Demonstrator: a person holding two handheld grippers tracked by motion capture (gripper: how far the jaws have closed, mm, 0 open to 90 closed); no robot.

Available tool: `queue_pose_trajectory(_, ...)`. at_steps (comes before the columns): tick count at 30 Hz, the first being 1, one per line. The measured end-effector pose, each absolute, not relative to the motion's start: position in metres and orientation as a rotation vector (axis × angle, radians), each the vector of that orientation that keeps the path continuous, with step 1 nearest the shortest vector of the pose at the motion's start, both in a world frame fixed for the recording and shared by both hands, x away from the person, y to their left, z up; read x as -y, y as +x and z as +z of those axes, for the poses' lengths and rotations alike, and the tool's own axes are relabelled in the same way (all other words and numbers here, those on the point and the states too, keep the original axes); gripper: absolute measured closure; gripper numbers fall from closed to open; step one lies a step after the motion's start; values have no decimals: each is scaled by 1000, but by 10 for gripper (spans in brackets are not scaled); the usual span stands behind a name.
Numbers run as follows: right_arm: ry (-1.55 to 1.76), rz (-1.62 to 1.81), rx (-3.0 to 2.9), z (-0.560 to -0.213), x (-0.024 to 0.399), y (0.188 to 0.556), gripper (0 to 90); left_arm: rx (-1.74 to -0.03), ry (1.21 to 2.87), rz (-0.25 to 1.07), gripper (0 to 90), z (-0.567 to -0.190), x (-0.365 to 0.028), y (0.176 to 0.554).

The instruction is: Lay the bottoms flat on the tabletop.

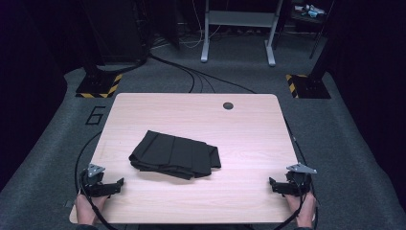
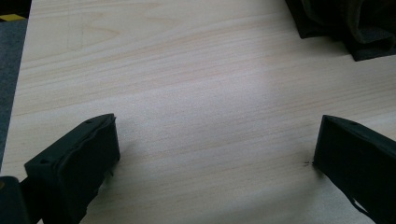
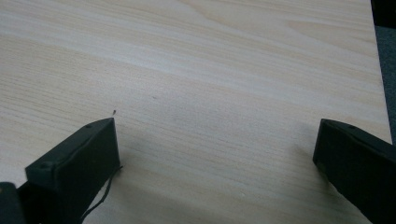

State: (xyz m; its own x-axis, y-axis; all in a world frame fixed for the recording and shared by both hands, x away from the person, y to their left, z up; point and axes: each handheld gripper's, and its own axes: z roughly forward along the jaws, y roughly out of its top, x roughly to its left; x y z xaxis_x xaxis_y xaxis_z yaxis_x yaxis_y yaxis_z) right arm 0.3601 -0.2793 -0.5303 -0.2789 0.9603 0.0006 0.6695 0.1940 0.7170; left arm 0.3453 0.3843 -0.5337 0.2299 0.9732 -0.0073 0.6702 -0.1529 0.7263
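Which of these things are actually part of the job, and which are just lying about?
Part of the job: folded black cloth, left gripper, right gripper, both open, table.

Lying about: grey stand, floor cables, striped bases.

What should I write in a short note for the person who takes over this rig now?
Left gripper: open, holding nothing, resting at the table's near left corner.
Right gripper: open, holding nothing, at the near right corner.
Black folded cloth: lies mid-table, apart from both grippers.
Done: nothing visible yet; the cloth is untouched.
Left: probably reach in and take hold of the cloth.
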Motion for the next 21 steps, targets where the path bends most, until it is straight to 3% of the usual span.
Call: queue_pose_trajectory(21, 1515, 855, -2025, -530, 280, 360, 0, -1460, 1927, 629, 0, -527, -382, 349)
